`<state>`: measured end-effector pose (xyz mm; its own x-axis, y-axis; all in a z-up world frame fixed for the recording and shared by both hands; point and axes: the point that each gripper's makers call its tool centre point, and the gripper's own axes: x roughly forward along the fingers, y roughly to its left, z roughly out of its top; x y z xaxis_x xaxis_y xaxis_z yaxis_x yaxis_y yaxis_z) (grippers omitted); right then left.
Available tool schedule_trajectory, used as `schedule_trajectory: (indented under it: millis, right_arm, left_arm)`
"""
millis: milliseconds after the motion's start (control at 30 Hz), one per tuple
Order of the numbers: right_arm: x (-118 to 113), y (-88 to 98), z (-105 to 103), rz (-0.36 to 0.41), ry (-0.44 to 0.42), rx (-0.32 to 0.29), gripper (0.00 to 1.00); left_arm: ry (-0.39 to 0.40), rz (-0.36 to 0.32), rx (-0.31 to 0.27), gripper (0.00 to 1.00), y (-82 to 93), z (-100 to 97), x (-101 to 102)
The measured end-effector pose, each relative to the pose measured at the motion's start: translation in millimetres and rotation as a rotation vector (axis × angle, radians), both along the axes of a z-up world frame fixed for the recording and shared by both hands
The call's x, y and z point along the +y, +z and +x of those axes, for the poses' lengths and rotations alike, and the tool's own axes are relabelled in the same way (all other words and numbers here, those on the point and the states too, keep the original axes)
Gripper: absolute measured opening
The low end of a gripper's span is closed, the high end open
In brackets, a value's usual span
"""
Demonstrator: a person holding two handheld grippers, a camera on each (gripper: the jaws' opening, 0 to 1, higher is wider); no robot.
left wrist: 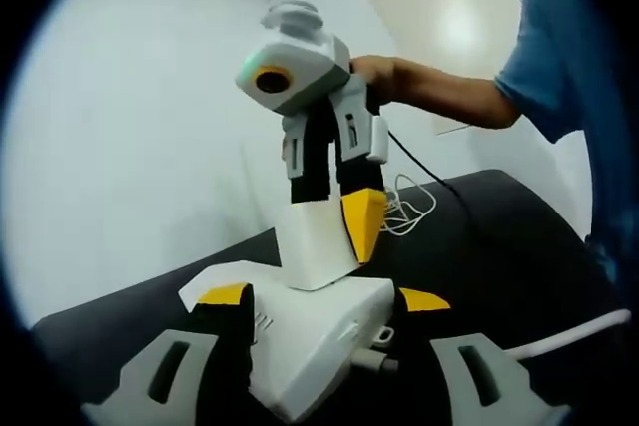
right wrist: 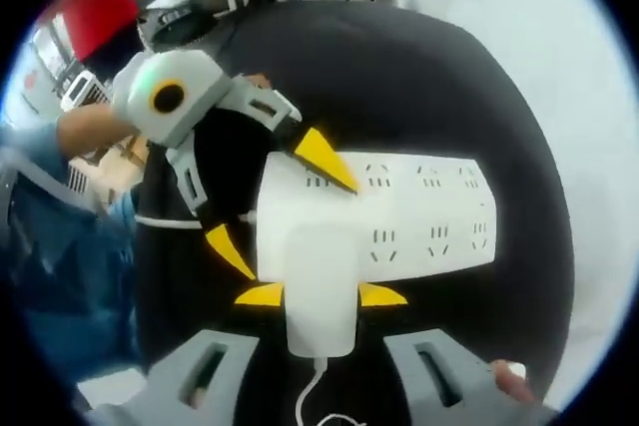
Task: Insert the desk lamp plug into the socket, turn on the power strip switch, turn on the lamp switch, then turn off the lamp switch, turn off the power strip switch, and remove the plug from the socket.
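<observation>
Gripping the chunky white plastic plug (right wrist: 321,281), the right gripper (right wrist: 319,295) has one yellow-tipped jaw pressed on each side of it. The plug sits in the near end of the long white plastic power strip (right wrist: 419,212), which lies flat on the black table (right wrist: 419,77). A thin white cord (right wrist: 312,398) runs back from the plug toward the camera.

The left gripper (left wrist: 321,296) clamps that same end of the power strip, with its yellow tips squeezing both sides. In the left gripper view the right gripper (left wrist: 334,197) comes down from above, held by a person's hand (left wrist: 371,72), and pinches the plug (left wrist: 315,241). A thick white cable (left wrist: 569,336) leaves the strip (left wrist: 319,341) and runs off to the side.
</observation>
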<state>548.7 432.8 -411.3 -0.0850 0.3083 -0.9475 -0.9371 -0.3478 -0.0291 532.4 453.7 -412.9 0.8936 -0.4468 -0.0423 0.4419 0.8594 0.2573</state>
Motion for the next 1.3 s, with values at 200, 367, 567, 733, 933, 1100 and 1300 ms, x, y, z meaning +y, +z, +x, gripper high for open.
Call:
schedule_trajectory:
  millis: [200,367,567,733,933,1100,1300]
  right_arm:
    - [2,4.9,-3,-0.051,0.002,-0.026,0.25]
    - [-3,-0.4,-1,0.012,-0.01,0.012,0.25]
    - [-7,-4.9,2,0.133,-0.037,0.053,0.25]
    - [-10,-10.5,2,0.098,-0.035,0.036,0.25]
    - [-8,-6.5,1,0.095,-0.045,0.028,0.25]
    - [-5,-0.6,-1,0.048,-0.029,-0.001,0.25]
    - [1,5.4,-2,0.001,-0.025,-0.032,0.25]
  left_arm:
    - [0.003,-0.002,0.0,0.54,1.7,-0.8,-2]
    - [-0.005,-0.001,-0.003,0.54,3.4,-3.1,-8]
    - [-0.005,0.0,-0.007,0.54,4.7,-4.6,-11]
    - [-0.007,-0.001,-0.008,0.54,2.9,-2.4,-6]
    - [-0.005,-0.001,-0.007,0.54,1.8,-1.2,-3]
    - [-0.004,-0.003,-0.005,0.54,0.7,0.1,-1]
    - [-0.001,-0.002,-0.003,0.54,-0.6,1.1,1]
